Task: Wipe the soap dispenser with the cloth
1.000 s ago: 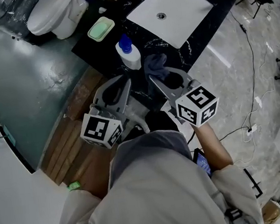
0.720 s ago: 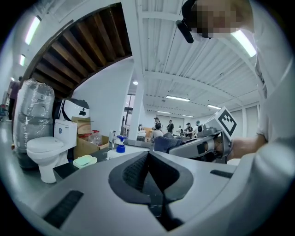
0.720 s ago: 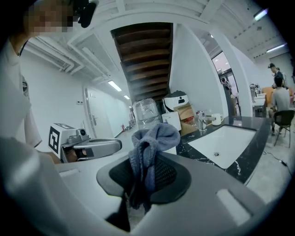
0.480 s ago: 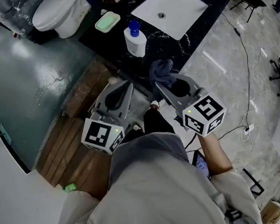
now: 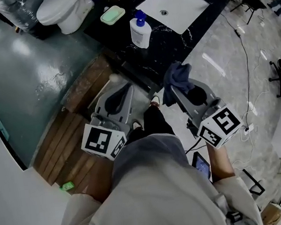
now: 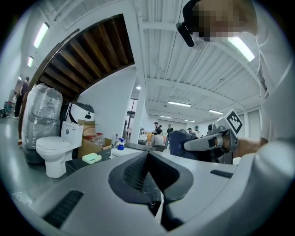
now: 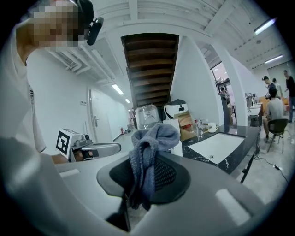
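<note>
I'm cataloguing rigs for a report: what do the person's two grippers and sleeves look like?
The left gripper and right gripper are pale grey plastic with dark, ribbed oval jaw pads. The left cube and right cube at their backs are white with black square markers. The sleeve is light beige.

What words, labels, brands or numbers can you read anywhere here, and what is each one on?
Nothing here can be read as text.
Soap dispenser: any label is too small to read.
Marker cubes: black-and-white square patterns, not letters or numbers.
Toilet: a small dark mark on the tank, too blurred to read.
</note>
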### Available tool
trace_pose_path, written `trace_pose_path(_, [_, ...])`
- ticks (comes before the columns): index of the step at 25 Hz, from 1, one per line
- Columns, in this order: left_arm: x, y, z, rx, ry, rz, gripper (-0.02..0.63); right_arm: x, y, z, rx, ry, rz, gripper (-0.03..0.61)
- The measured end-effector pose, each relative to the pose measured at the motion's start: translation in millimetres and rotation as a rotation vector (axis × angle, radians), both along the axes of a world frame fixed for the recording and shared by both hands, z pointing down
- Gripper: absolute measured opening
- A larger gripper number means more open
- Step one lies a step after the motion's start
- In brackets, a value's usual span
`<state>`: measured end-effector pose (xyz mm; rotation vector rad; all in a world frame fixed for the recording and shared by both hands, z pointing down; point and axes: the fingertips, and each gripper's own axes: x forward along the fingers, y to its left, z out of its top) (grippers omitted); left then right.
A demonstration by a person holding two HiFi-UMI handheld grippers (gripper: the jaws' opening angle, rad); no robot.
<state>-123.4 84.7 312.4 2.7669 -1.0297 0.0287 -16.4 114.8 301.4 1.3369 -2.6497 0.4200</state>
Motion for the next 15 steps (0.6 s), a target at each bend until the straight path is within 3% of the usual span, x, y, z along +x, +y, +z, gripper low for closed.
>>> trace_pose_path(15, [-24, 40, -24, -0.019, 0.018, 0.0, 0.006, 7, 42, -36, 0.066, -0.064, 0.073, 0.066])
